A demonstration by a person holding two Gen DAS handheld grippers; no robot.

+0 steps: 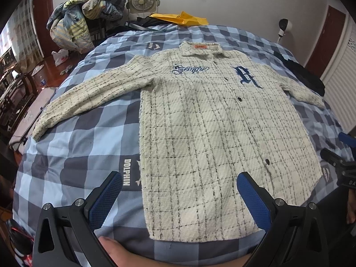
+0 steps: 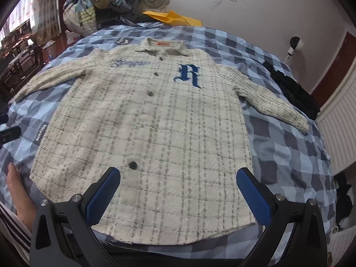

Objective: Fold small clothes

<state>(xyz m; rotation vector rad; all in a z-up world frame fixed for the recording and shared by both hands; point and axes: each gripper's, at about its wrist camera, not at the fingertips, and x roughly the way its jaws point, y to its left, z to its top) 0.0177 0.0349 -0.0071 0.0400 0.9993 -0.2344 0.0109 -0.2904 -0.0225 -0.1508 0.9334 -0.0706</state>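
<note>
- Cream plaid shirt (image 1: 200, 120) is laid flat, front up, mid-bed on the blue checkered bedspread (image 1: 77, 146), collar toward the far edge, hem by the near edge, both sleeves spread out.
- Left gripper (image 1: 179, 184) is spread wide with nothing in it, over the hem's left part.
- Right gripper (image 2: 178, 178) is also wide apart, over the hem; looks like it's not touching, hard to say.
- Black clothing (image 2: 296, 93) sits at the bed's right edge.
</note>
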